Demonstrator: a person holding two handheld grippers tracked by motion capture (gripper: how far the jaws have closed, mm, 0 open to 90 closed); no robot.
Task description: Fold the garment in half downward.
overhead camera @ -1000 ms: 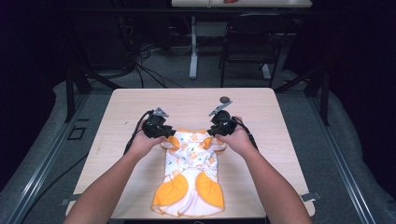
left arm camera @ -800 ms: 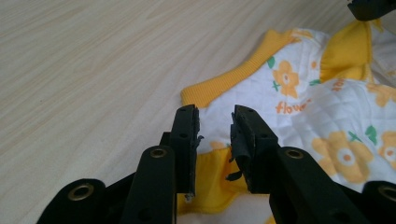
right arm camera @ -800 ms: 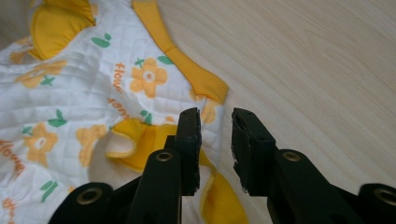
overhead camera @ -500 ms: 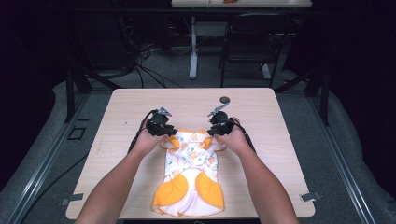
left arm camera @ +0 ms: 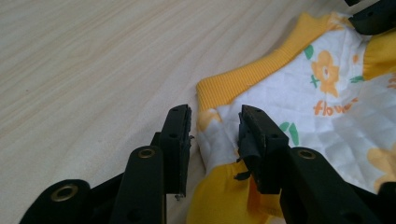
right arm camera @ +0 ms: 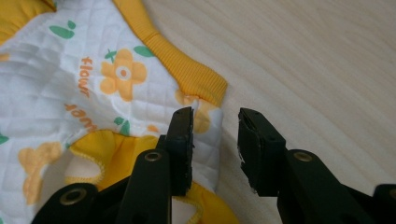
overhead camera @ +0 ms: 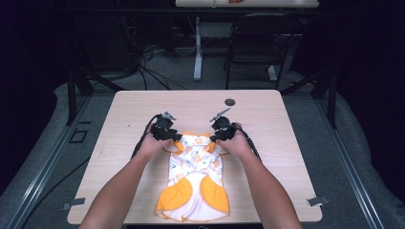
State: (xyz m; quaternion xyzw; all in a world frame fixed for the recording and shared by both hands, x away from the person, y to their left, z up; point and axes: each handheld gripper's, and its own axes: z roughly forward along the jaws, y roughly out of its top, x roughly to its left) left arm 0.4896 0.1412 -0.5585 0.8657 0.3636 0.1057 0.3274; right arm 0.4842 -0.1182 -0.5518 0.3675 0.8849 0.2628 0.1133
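Observation:
A white quilted baby garment (overhead camera: 196, 176) with orange flowers and orange trim lies flat on the wooden table (overhead camera: 191, 102). My left gripper (overhead camera: 176, 142) is at its top left corner and my right gripper (overhead camera: 213, 140) at its top right corner. In the left gripper view the garment's (left arm camera: 327, 84) shoulder corner sits between the jaws of the left gripper (left arm camera: 217, 114), which have just been opening and stand loose around it. In the right gripper view the garment's (right arm camera: 70, 93) other corner lies between the parted jaws of the right gripper (right arm camera: 215, 114), which have also just been opening.
A small dark round disc (overhead camera: 230, 101) lies on the table beyond the right gripper. Bare wood surrounds the garment on both sides. Past the far edge stand a chair (overhead camera: 248, 52) and a table leg (overhead camera: 197, 47), with cables on the floor.
Both hands have sunk slightly toward the table at the garment's top corners. The garment itself has stayed where it lay.

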